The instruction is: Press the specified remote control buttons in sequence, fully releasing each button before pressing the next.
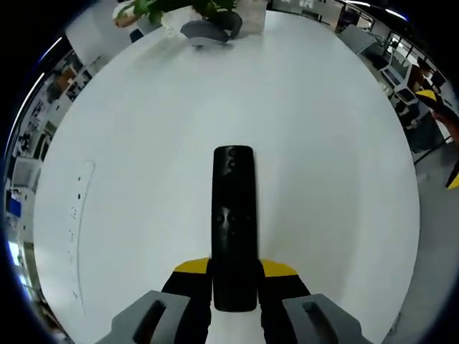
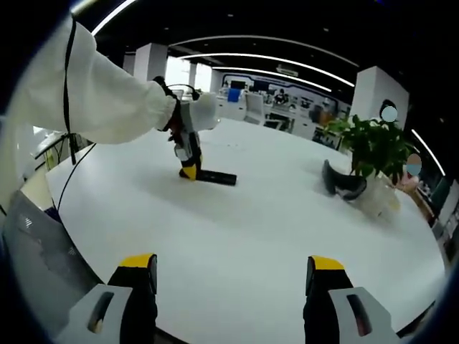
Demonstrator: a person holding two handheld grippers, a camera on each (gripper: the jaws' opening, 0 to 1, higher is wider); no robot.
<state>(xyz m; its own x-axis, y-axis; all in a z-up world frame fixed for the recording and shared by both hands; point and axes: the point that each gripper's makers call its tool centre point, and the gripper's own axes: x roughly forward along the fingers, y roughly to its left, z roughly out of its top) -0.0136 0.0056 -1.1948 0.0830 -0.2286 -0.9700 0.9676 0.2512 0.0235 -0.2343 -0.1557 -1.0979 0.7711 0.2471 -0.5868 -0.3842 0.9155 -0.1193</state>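
The left hand-held gripper holds the remote flat on the white desk. The right hand-held gripper waits wide apart and should press one button, then lift off fully.

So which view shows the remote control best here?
The left gripper view: the remote control lies lengthwise mid-frame, near end between that gripper's jaws, buttons faintly visible. In the right gripper view it is a small dark bar far across the table.

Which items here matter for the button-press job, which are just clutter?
Job:
- black remote, clamped in the left hand-held gripper
- right hand-held gripper, open, holding nothing

Clutter:
- potted plant
- dark grey object beside it
- white table
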